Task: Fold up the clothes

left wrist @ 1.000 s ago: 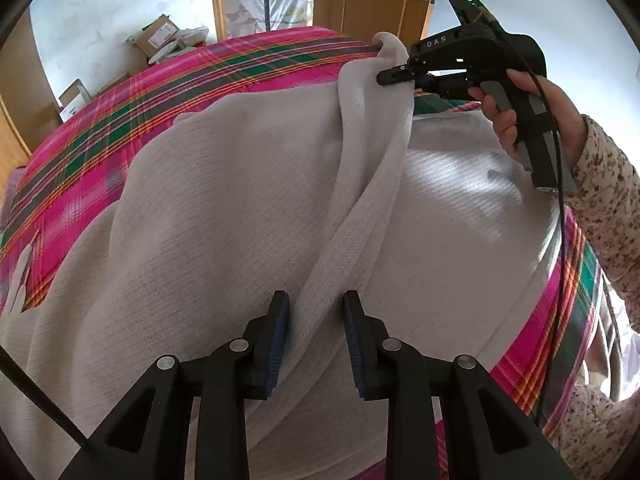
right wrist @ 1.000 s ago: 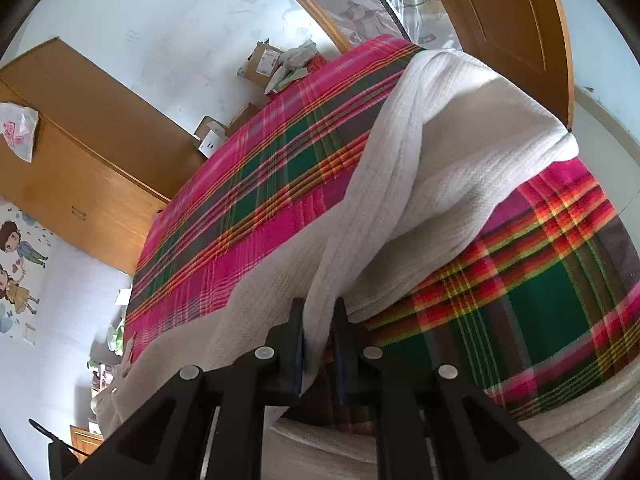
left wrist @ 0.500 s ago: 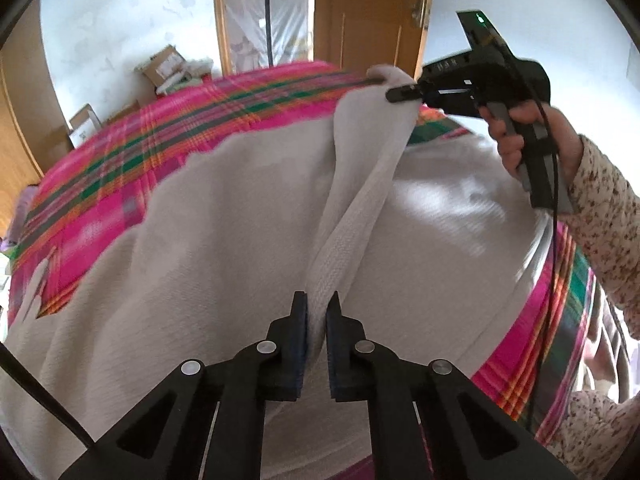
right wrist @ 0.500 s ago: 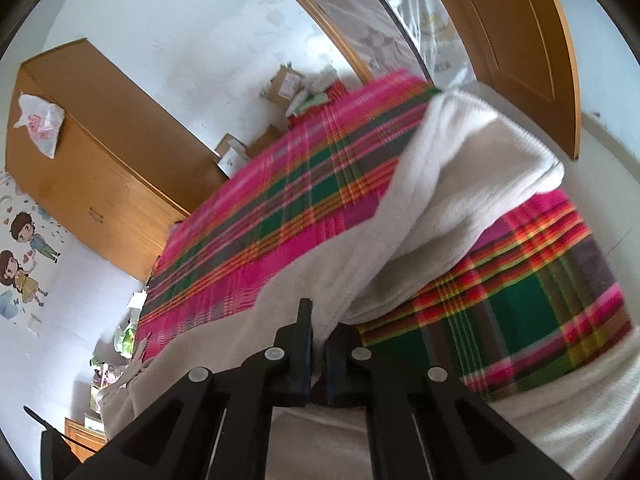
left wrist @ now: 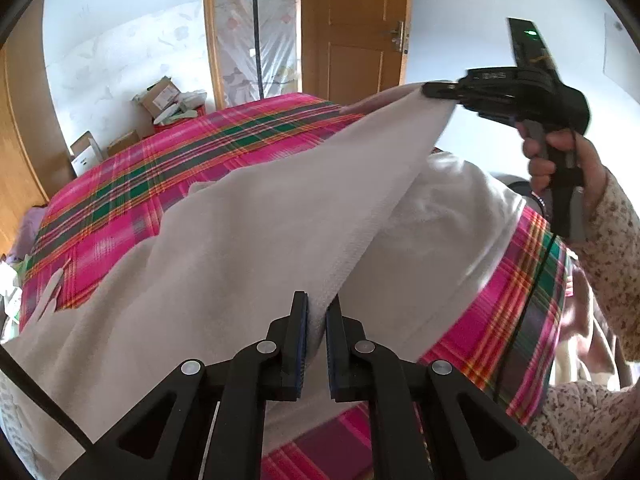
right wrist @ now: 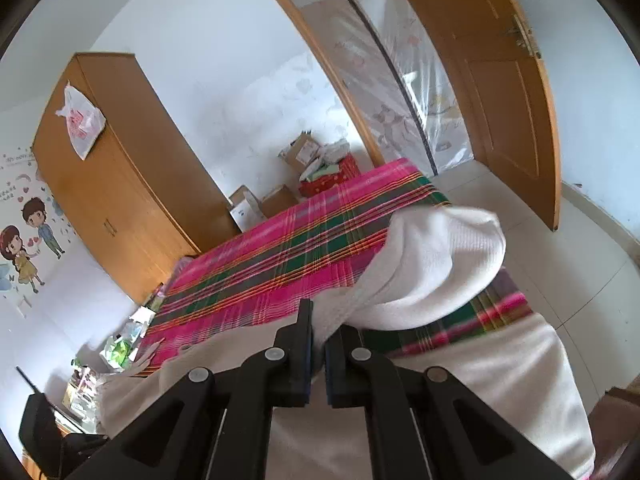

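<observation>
A large white knit garment [left wrist: 248, 240] lies on a bed with a pink and green plaid cover [left wrist: 168, 168]. My left gripper [left wrist: 316, 312] is shut on a fold of its edge near me. My right gripper [left wrist: 436, 90] shows in the left wrist view at the upper right, shut on the far end of the same fold and holding it up off the bed. In the right wrist view my right gripper [right wrist: 318, 320] pinches the white garment [right wrist: 436, 272], which hangs down over the plaid cover [right wrist: 280, 264].
Cardboard boxes [left wrist: 160, 96] stand against the far wall beyond the bed. A wooden wardrobe [right wrist: 116, 184] stands at the left, a wooden door [left wrist: 356, 36] behind the bed. Tiled floor [right wrist: 580, 264] lies to the right of the bed.
My left gripper closed on the fold of the garment. Both grippers rose, and the fold now stretches taut between them above the bed.
</observation>
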Motion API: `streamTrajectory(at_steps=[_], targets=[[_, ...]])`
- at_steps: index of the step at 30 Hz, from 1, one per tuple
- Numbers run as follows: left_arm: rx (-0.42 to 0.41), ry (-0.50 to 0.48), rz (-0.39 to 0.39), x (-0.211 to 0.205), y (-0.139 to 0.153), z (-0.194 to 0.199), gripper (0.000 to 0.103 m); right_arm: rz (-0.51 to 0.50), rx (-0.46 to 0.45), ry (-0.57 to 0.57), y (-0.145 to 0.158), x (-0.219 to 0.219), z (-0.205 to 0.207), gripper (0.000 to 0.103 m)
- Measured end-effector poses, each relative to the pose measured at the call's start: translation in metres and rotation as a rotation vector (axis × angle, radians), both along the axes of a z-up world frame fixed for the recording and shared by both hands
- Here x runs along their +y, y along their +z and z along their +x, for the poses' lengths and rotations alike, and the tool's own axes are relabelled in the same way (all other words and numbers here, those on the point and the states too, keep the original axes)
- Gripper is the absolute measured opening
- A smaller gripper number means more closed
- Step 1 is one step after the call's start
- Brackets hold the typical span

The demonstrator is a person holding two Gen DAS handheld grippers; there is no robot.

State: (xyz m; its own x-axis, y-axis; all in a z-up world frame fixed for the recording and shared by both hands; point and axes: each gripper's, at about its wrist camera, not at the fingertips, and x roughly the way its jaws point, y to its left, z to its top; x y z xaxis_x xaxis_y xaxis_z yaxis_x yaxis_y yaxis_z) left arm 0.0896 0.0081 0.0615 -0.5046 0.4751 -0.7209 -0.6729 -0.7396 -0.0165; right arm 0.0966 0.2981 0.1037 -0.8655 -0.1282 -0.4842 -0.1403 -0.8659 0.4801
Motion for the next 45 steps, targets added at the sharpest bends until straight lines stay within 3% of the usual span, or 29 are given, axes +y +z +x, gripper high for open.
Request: streamTrajectory(at_steps=[11, 16, 30, 36, 40, 43, 45], targets=[[-0.030, -0.036, -0.022, -0.005, -0.017, 0.030, 0.008, 0.035, -0.023, -0.085, -0.031, -0.009, 0.073, 0.005], [-0.041, -0.034, -0.018, -0.006, -0.027, 0.030, 0.009, 0.097, -0.069, -0.096, -0.049, -0.014, 0.076, 0.005], [-0.056, -0.060, -0.087, 0.002, -0.047, 0.033, 0.010, 0.102, -0.226, -0.090, -0.090, -0.009, 0.075, 0.008], [-0.075, -0.056, -0.065, 0.000, -0.036, 0.031, 0.012, 0.121, -0.244, -0.053, -0.088, -0.001, 0.090, 0.014], [-0.061, -0.061, -0.038, -0.005, -0.018, 0.036, 0.014, 0.208, -0.209, -0.011, -0.070, -0.005, 0.101, 0.015], [-0.097, -0.125, -0.027, -0.006, -0.009, 0.041, 0.023, 0.267, -0.191, 0.015, -0.056, -0.006, 0.108, 0.021], [-0.097, -0.159, -0.040, -0.003, -0.007, 0.046, 0.024, 0.291, -0.188, 0.016, -0.051, -0.005, 0.110, 0.028]])
